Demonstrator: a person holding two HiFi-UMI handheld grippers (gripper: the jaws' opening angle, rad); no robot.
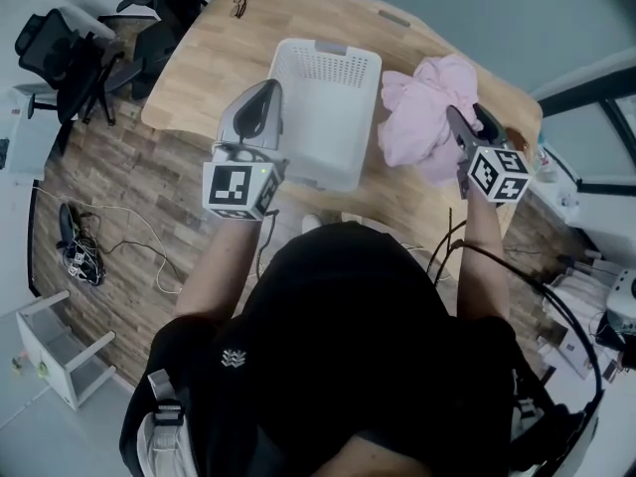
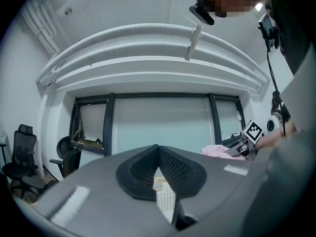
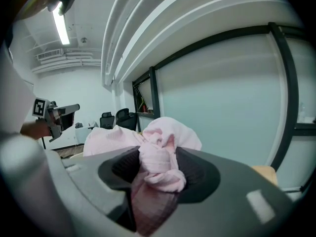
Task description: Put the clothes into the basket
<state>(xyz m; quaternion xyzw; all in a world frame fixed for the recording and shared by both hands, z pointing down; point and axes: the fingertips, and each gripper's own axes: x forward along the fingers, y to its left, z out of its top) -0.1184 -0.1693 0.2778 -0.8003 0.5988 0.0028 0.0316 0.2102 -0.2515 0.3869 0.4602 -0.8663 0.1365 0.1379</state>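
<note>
Person in black [image 1: 348,346] is pinching the pink garment [image 1: 417,117] in the right gripper [image 1: 467,119], right of the basket [image 1: 328,68]; left gripper [image 1: 264,92] is hovering closed, empty. Probably worth lifting clear of the rim first

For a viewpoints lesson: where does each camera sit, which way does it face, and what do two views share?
Head view: on the person's head, steeply down at table, basket, left gripper, right gripper, forearms.
Left gripper view: rides that gripper, toward windows; own jaws show.
Right gripper view: rides that gripper, toward windows; own jaws grip pink clothes.
Shared: each gripper view shows the other.
</note>
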